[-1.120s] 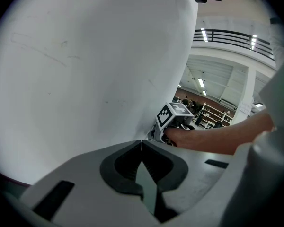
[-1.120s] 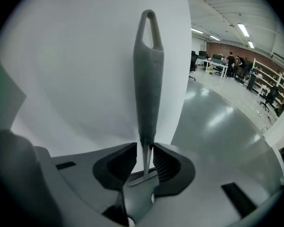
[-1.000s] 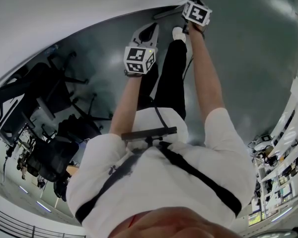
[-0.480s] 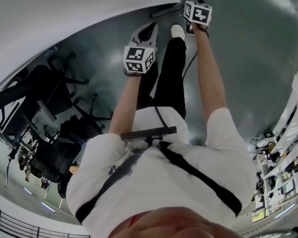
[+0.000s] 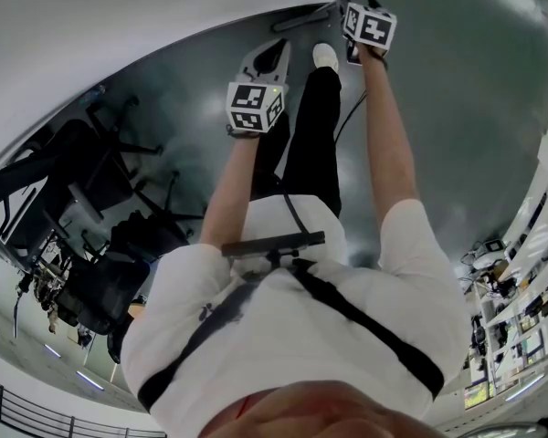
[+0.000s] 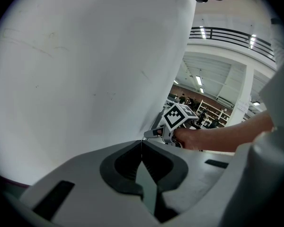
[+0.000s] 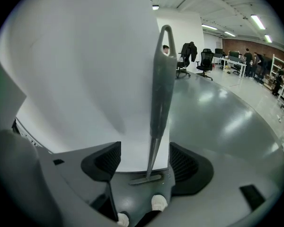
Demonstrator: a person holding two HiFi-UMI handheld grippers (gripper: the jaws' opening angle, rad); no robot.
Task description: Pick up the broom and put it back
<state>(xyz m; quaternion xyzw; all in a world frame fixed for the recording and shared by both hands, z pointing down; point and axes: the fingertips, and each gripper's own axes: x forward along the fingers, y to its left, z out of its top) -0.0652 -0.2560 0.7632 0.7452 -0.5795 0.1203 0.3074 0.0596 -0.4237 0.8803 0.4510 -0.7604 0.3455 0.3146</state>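
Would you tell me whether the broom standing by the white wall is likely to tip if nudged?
Probably: the broom is tall and slim on a small head, propped by the white wall, and the right claw has just opened, so nothing grips the handle between its jaws. It looks rigid and light. The glossy floor may let its foot slide.

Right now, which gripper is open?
The right gripper: its jaws have just opened, clear of the broom handle between them; the left gripper is shut.
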